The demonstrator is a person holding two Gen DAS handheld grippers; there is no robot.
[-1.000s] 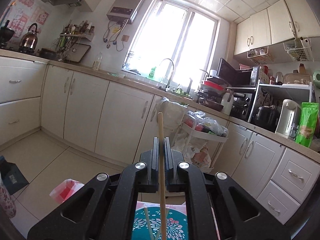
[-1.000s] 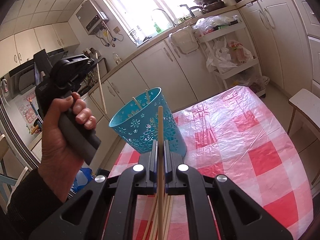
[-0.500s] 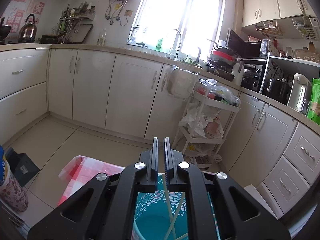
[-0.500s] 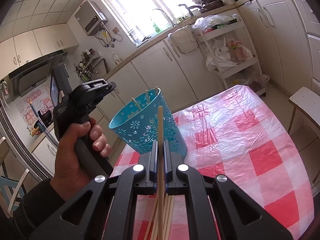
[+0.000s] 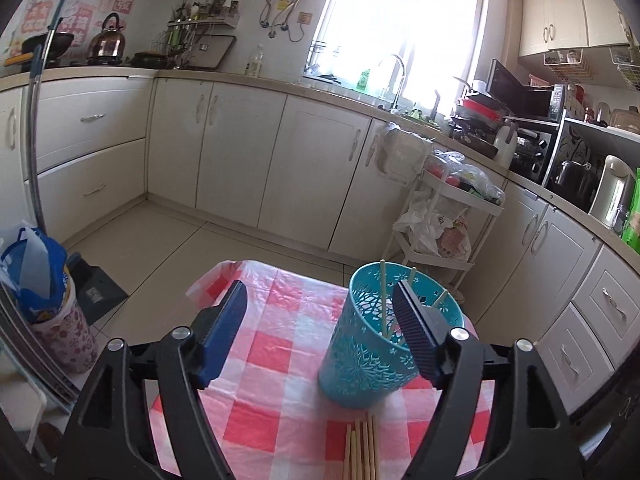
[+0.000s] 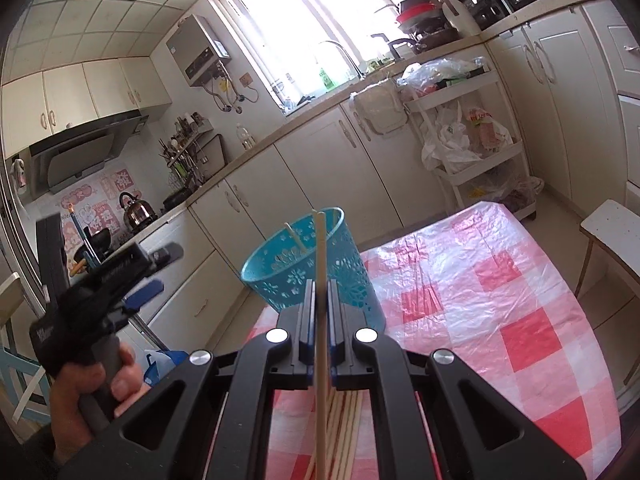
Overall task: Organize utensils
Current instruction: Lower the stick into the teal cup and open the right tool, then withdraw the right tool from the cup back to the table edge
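Two grippers shared the work: our left gripper [image 5: 320,328] hung spread and empty, the blue holder [image 5: 372,344] just ahead by its right finger. Our right gripper [image 6: 319,312] pinched one chopstick [image 6: 320,280]; we judged tipping it upright over the rim best.

red-and-white checked plastic tablecloth [image 5: 280,364] on table | steel kettle [image 5: 106,42] on stove | white tiered trolley [image 5: 452,220] beside cream cabinets [image 5: 236,160]
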